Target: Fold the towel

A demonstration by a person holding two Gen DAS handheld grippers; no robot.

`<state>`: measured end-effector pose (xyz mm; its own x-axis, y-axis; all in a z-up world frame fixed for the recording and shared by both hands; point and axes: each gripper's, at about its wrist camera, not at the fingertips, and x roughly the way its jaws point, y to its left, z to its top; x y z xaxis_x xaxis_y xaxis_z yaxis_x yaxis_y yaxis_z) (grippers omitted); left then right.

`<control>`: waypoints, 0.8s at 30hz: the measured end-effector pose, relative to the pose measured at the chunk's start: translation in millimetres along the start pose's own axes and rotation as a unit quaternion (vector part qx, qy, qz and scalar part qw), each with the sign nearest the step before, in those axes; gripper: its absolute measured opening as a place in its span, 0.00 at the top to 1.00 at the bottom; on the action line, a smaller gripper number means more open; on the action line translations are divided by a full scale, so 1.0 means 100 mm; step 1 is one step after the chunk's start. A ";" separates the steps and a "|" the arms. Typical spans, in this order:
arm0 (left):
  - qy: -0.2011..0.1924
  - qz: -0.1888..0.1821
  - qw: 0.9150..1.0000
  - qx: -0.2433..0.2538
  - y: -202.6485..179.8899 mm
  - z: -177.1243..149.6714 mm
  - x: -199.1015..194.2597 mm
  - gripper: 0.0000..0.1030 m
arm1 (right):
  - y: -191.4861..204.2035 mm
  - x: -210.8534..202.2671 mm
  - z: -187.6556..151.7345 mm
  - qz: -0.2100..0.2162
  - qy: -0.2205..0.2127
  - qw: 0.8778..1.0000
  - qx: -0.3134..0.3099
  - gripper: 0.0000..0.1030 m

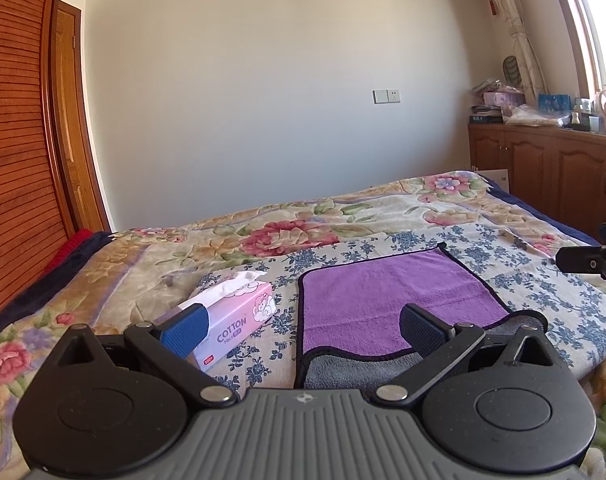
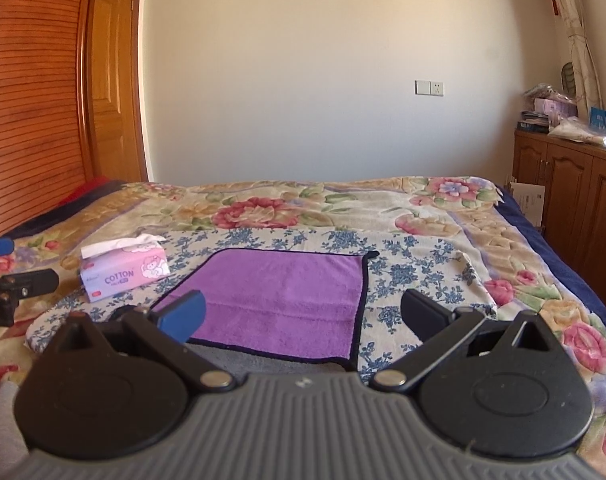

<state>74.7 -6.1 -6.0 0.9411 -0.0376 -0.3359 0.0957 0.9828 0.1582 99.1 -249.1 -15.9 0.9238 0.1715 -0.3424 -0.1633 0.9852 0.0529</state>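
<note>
Now both grippers hover low over the bed (image 2: 443, 208) with jaws spread wide, gripping nothing. Ahead of the left gripper (image 1: 303, 330) and toward its right finger lies the towel (image 1: 387, 300), folded, purple over grey; the tissue box (image 1: 235, 320) sits behind its left finger. From the right gripper (image 2: 303, 314), the towel (image 2: 279, 300) lies ahead, toward its left finger.

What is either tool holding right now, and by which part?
Nothing. Both the left tool and right tool are open above the purple towel.

Home bedroom, floral-quilted bed (image 2: 343, 208), wooden cabinets (image 2: 567, 184), curtained window (image 1: 583, 20), louvred wardrobe door (image 2: 31, 80)
</note>
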 end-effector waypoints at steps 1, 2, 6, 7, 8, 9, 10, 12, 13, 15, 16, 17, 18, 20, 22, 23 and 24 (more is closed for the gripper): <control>0.001 0.000 1.000 0.000 0.00 0.00 0.03 0.00 | 0.00 0.02 0.00 0.001 0.003 1.000 -0.001 0.00; 0.002 0.000 1.000 0.001 0.00 -0.01 0.06 0.00 | 0.00 0.04 0.00 0.002 0.005 1.000 -0.004 0.00; 0.012 -0.003 1.000 0.000 0.02 -0.03 0.20 0.00 | 0.04 0.14 0.00 0.005 0.012 1.000 -0.021 0.00; 0.015 -0.005 1.000 -0.001 0.02 -0.03 0.24 0.00 | 0.05 0.16 0.00 0.005 0.014 1.000 -0.024 0.00; 0.018 -0.006 1.000 -0.001 0.03 -0.04 0.29 0.00 | 0.05 0.19 0.00 0.006 0.016 1.000 -0.027 0.00; 0.022 -0.007 1.000 -0.001 0.03 -0.06 0.33 0.00 | 0.04 0.22 0.00 0.006 0.019 0.999 -0.028 0.00; 0.026 -0.008 1.000 -0.002 0.03 -0.07 0.37 0.00 | 0.04 0.26 0.00 0.005 0.021 0.999 -0.028 0.00; 0.034 -0.011 0.999 -0.003 0.05 -0.10 0.46 0.00 | 0.03 0.33 0.00 0.006 0.027 0.999 -0.029 0.00; 0.037 -0.013 0.999 -0.004 0.06 -0.10 0.49 0.00 | 0.03 0.36 0.00 0.007 0.029 0.999 -0.031 0.00; 0.043 -0.019 0.999 -0.007 0.08 -0.12 0.56 0.00 | 0.03 0.41 -0.01 0.009 0.034 0.999 -0.036 0.00; 0.045 -0.025 0.999 -0.010 0.09 -0.13 0.60 0.00 | 0.04 0.43 -0.02 0.012 0.036 0.999 -0.038 0.00; 0.048 -0.031 0.998 -0.014 0.10 -0.13 0.63 0.00 | 0.03 0.46 -0.03 0.014 0.039 0.998 -0.040 0.00; 0.051 -0.036 0.998 -0.017 0.10 -0.13 0.66 0.00 | 0.03 0.49 -0.03 0.016 0.043 0.998 -0.042 0.00; 0.057 -0.043 0.997 -0.024 0.12 -0.15 0.73 0.01 | 0.03 0.54 -0.05 0.021 0.050 0.998 -0.044 0.00; 0.063 -0.047 0.996 -0.029 0.13 -0.16 0.80 0.02 | 0.03 0.58 -0.07 0.023 0.057 0.997 -0.047 0.00; 0.066 -0.049 0.996 -0.030 0.14 -0.17 0.84 0.03 | 0.03 0.60 -0.07 0.024 0.059 0.997 -0.047 0.00; 0.067 -0.050 0.996 -0.030 0.14 -0.17 0.87 0.04 | 0.02 0.62 -0.08 0.025 0.062 0.997 -0.047 0.00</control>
<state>152.5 7.7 -49.0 0.8756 -0.1146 -0.4692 0.1629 0.9846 0.0635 153.2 -236.1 -44.2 0.8648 0.2130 -0.4547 -0.2458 0.9692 -0.0134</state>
